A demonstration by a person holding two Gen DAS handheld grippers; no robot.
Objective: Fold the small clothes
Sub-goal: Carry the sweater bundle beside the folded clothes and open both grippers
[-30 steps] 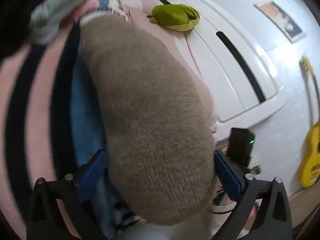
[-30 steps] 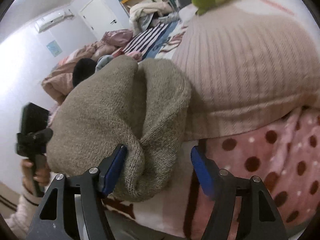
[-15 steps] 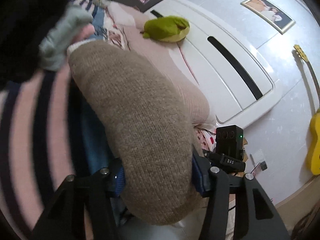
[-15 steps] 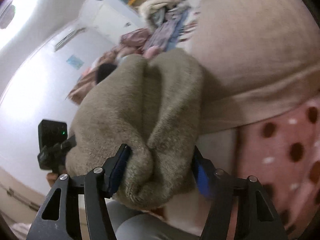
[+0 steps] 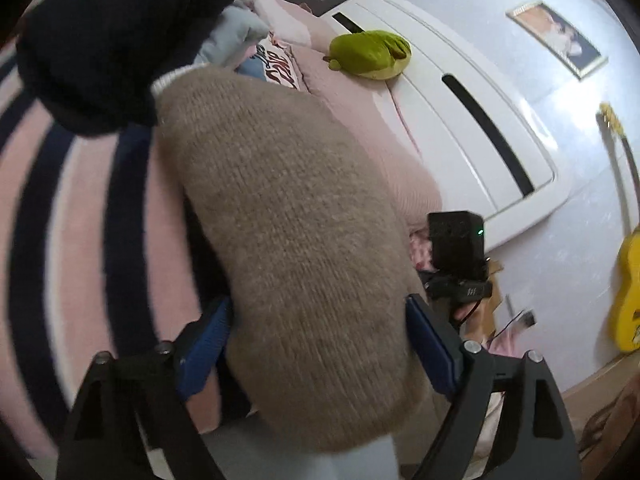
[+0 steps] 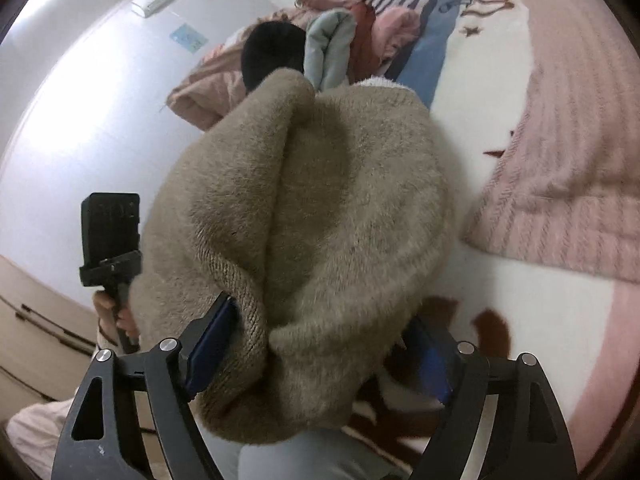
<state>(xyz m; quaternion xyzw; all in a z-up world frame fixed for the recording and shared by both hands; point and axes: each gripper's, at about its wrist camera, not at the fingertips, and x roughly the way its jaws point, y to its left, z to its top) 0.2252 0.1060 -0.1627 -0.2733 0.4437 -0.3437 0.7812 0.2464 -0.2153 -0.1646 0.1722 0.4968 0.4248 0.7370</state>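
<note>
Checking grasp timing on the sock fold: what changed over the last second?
Both hand-held grippers closed on the brown sock half a second ago and their jaws are now opening again, the sock still between them. The left hand-held gripper shifted toward the dark garment, which now fills more of its view. The sock stayed on the bed, the green plush unmoved.

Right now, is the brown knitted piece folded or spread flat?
Folded, not flat: in the right wrist view the brown knitted piece is doubled over with a deep crease down its middle.
</note>
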